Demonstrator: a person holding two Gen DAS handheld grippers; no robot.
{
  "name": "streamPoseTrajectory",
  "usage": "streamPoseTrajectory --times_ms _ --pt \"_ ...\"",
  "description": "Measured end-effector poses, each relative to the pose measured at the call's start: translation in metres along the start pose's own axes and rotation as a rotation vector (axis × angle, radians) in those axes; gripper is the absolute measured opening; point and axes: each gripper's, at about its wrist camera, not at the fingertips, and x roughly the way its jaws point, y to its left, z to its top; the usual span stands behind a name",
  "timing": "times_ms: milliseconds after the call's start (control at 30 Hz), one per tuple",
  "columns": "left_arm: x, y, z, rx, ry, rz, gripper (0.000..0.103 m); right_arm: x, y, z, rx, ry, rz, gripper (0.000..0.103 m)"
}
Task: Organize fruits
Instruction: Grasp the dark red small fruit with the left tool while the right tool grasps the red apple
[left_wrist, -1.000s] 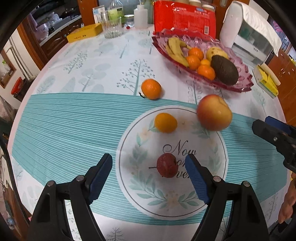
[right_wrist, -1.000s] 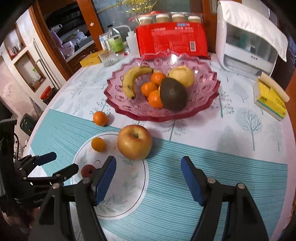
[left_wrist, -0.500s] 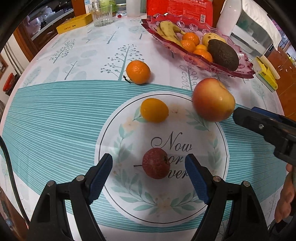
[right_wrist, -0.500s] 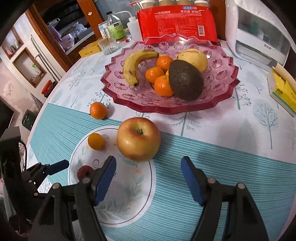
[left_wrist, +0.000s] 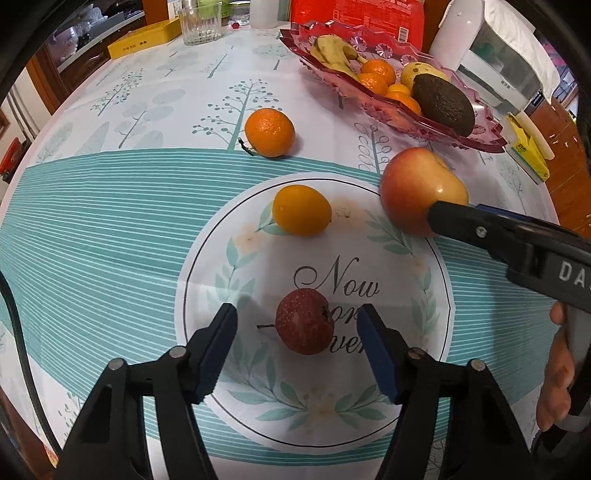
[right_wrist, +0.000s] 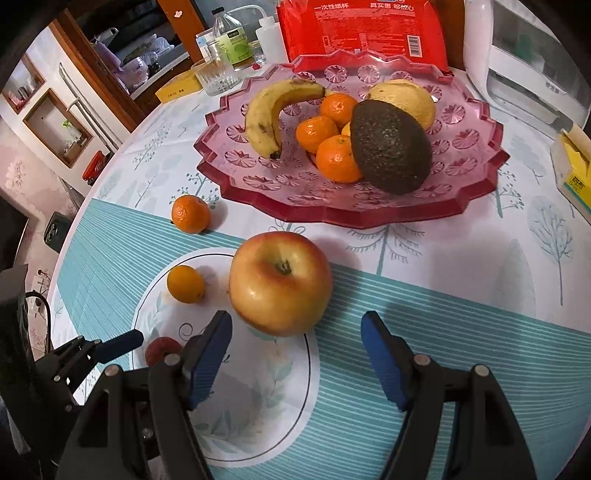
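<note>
blue-padded, the left claw stands with its jaws apart on either side of a small dark-red speckled fruit, not touching it, on the printed white circle of the teal-striped worktop. the right claw is likewise spread, just near of a large glossy red-yellow apple. a smooth round orange kumquat lies left of the apple; a dimpled orange tangerine sits farther off. the scalloped pink glass dish, far, holds a banana, tangerines and a rough dark avocado.

Left claw spread around small red fruit, tablecloth
</note>
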Motion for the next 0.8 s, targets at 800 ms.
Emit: streamPoseTrajectory --times_ms 800 --pt "0.004 -0.010 -0.002 0.055 -0.007 0.010 0.047 0.021 0.008 0.011 -0.027 0.028 -0.004 0.073"
